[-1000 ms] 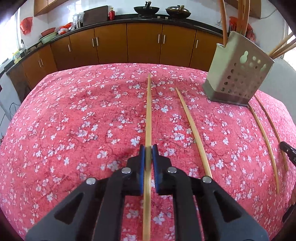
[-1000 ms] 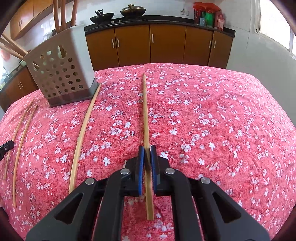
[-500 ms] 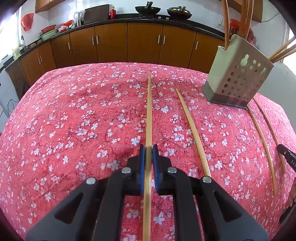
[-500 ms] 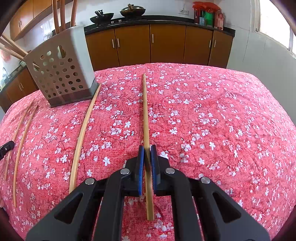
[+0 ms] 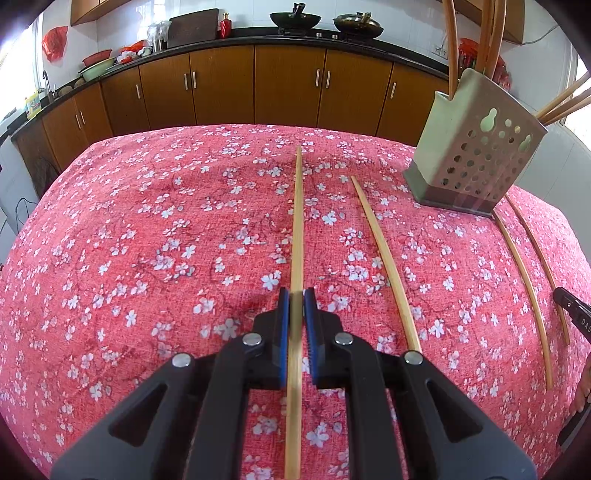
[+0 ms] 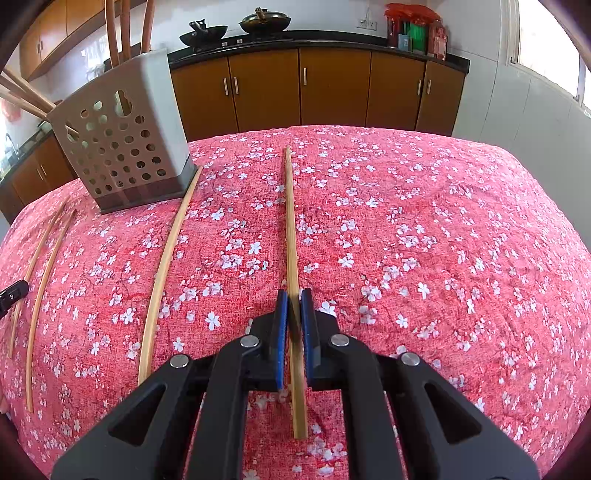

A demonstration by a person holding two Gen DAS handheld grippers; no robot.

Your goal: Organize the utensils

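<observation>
Both pairs of jaws are clamped narrow, each on one bamboo chopstick. The left gripper (image 5: 296, 295) pinches its chopstick (image 5: 297, 221) between blue pads (image 5: 282, 332), the stick running straight ahead over the red flowered tablecloth (image 5: 147, 240). The right gripper (image 6: 293, 297) grips another chopstick (image 6: 290, 221) the same way, with the short back end of the stick poking out beneath the jaws.

The landmark is the grey holder (image 6: 125, 140) with round holes, standing on the cloth with several chopsticks (image 6: 125, 33) already upright or leaning in it. In the left wrist view the holder (image 5: 476, 158) stands ahead and to the right of the held stick. Between that stick and the holder lies a loose chopstick (image 5: 384, 258); two more chopsticks (image 5: 524, 288) lie on the far side of the holder, starting near its base. In the right wrist view one loose chopstick (image 6: 166, 266) touches the holder's base corner, and the right-hand held stick is further out from the holder than that one.
</observation>
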